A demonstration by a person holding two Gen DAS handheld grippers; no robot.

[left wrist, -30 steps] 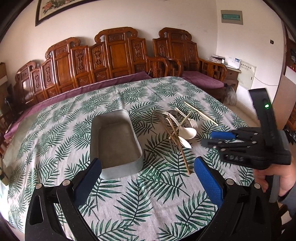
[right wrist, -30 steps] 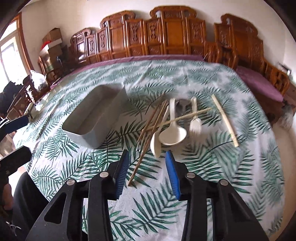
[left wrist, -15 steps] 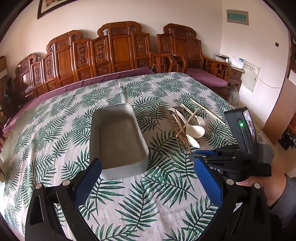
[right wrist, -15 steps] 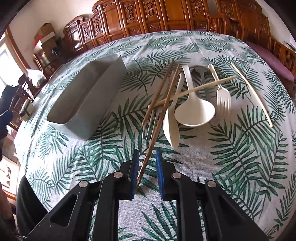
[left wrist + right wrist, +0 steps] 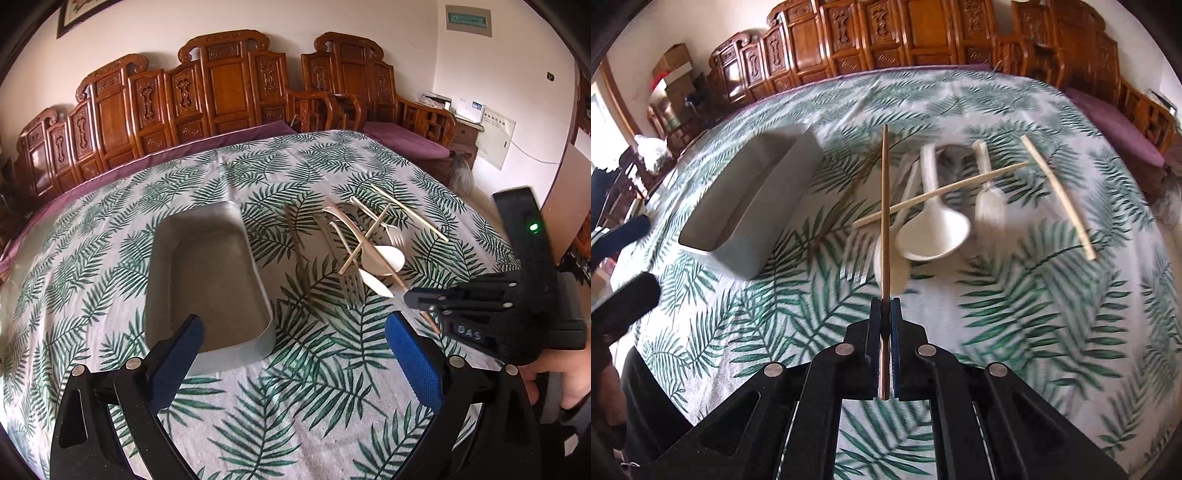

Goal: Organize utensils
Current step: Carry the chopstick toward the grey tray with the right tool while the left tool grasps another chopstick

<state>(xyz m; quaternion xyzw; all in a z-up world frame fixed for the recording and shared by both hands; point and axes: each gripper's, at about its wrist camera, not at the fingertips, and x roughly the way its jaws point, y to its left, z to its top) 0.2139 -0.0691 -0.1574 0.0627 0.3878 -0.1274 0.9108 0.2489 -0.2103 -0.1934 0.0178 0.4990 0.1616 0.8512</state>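
My right gripper (image 5: 885,306) is shut on a brown chopstick (image 5: 885,206) and holds it lifted, pointing away over the utensil pile. In the left wrist view this gripper (image 5: 415,297) hangs at the right by the pile. The pile holds a white ladle spoon (image 5: 932,232), a pale fork (image 5: 988,199), light chopsticks (image 5: 1058,195), a metal fork (image 5: 347,280) and more. An empty grey tray (image 5: 207,273) lies left of the pile. My left gripper (image 5: 291,354) is open and empty near the tray's front end.
The round table wears a palm-leaf cloth (image 5: 295,387). Carved wooden chairs (image 5: 221,96) with purple cushions ring its far side. The table edge drops off at the right (image 5: 1137,332).
My right gripper closed on the brown chopstick's near end and lifted it off the cloth. The left gripper stayed open and barely moved.
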